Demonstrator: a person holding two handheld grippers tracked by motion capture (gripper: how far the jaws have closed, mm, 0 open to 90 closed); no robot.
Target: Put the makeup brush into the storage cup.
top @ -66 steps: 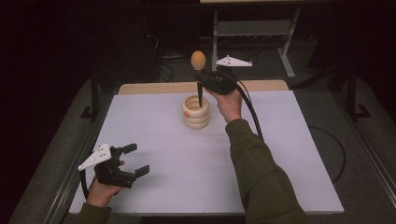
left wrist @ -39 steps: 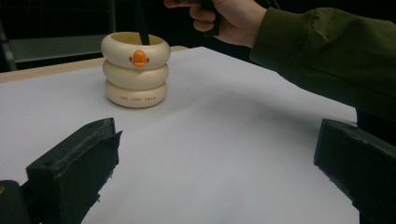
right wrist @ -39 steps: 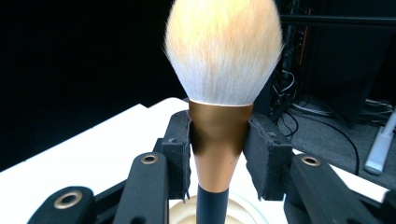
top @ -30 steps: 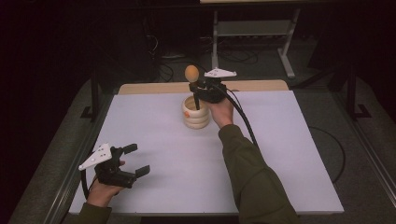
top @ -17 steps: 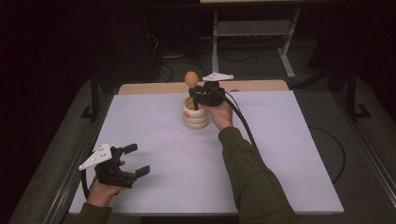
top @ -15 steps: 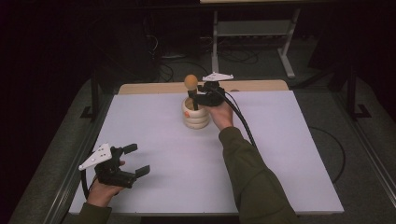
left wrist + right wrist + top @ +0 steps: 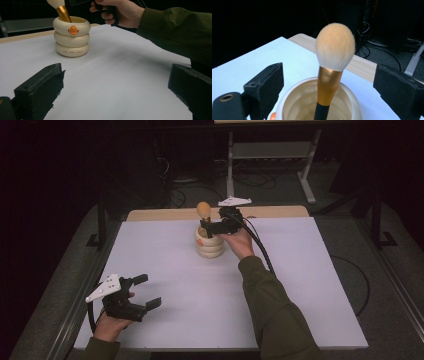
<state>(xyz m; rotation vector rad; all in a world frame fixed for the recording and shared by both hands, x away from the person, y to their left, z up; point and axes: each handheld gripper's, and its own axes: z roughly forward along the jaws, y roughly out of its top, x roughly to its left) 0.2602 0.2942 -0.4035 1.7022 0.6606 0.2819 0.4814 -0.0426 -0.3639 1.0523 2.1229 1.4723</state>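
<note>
The gold-ferruled, black-handled powder brush [image 7: 331, 75] stands near upright, bristles up, in the cream ringed ceramic holder [image 7: 209, 242] at 12 o'clock on the white table [image 7: 300, 285]; right gripper [image 7: 332, 86] straddles it, jaws apart, nothing obstructing; left gripper [image 7: 142, 292], likewise spread and empty, rests well apart at 7 o'clock.

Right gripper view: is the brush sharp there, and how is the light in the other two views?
Right gripper view: the brush is fairly sharp and evenly lit, the background is dark. Left gripper view: the holder is sharp, the near jaws are soft, and a faint shadow lies on the table. High view: the table is bright, the surroundings nearly black.
</note>
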